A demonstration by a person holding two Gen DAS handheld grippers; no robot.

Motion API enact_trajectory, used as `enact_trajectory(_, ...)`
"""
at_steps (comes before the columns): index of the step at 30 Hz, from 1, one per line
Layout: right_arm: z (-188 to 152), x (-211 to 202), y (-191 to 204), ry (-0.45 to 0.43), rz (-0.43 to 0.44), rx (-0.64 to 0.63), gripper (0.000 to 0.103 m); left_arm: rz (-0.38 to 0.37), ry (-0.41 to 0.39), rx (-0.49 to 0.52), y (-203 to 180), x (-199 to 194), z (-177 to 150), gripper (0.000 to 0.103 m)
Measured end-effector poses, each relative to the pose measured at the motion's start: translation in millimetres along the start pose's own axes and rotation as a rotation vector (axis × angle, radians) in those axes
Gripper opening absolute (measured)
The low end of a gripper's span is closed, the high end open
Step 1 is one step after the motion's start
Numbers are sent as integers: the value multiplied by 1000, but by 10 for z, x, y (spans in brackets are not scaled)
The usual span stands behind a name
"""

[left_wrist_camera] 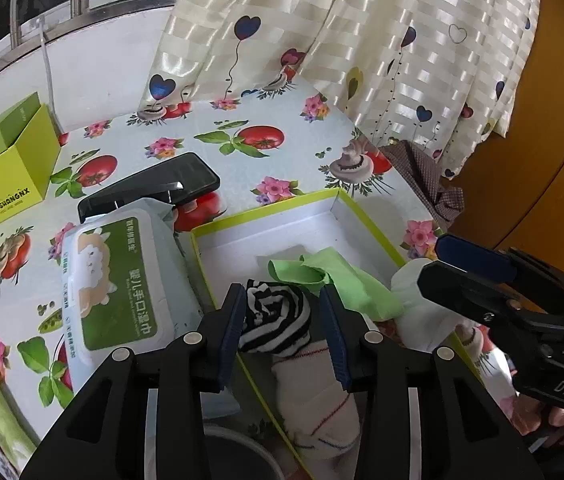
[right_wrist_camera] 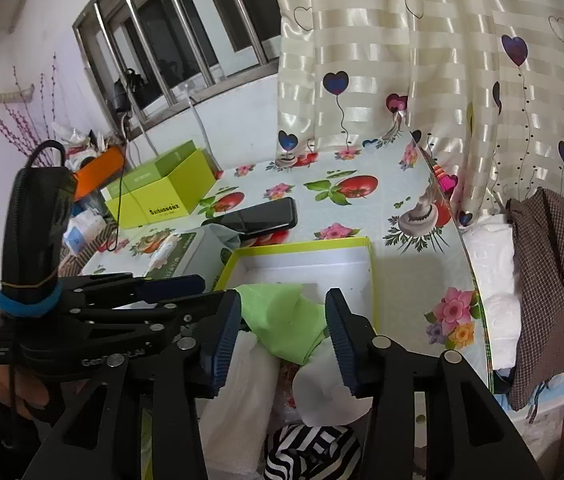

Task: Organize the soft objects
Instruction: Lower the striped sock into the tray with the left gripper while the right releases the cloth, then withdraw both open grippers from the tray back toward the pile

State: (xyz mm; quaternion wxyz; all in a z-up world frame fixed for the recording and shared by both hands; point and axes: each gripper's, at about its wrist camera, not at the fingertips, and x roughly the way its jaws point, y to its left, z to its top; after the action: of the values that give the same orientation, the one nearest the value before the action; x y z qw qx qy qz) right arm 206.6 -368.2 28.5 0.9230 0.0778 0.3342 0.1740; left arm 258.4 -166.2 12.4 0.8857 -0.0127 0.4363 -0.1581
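A shallow white box with a lime rim (left_wrist_camera: 265, 224) (right_wrist_camera: 358, 242) lies on the flowered tablecloth. In it lie a green cloth (left_wrist_camera: 346, 280) (right_wrist_camera: 282, 320), a black-and-white striped sock roll (left_wrist_camera: 273, 316) (right_wrist_camera: 310, 456), a white sock with red and blue lines (left_wrist_camera: 314, 400) and a white soft item (left_wrist_camera: 422, 304) (right_wrist_camera: 322, 384). My left gripper (left_wrist_camera: 284, 332) is open, its jaws either side of the striped roll. My right gripper (right_wrist_camera: 282, 340) is open above the green cloth and white item; it also shows in the left wrist view (left_wrist_camera: 474, 268).
A wet-wipes pack (left_wrist_camera: 121, 284) and a black phone (left_wrist_camera: 149, 192) lie left of the box. A lime carton (left_wrist_camera: 5, 168) (right_wrist_camera: 161, 192) stands at the back left. A curtain (left_wrist_camera: 362, 40) hangs behind. A checked cloth (right_wrist_camera: 550, 280) lies off the table's right edge.
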Motion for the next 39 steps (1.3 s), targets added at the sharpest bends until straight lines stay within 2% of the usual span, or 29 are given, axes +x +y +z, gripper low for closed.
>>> enact_trajectory(9,-15,-41,89,-7,-27,-9,55,-34,-25,-20,30,-190,-37,40)
enact_trajectory(23,-102,-221,296,-16,-37,-7,55,-75,-87,-63,135,-583,-173,40)
enact_trajectory(39,-200,-291,809,7,-18,-68,56,-13,-116,-97,367,-934,-613,40)
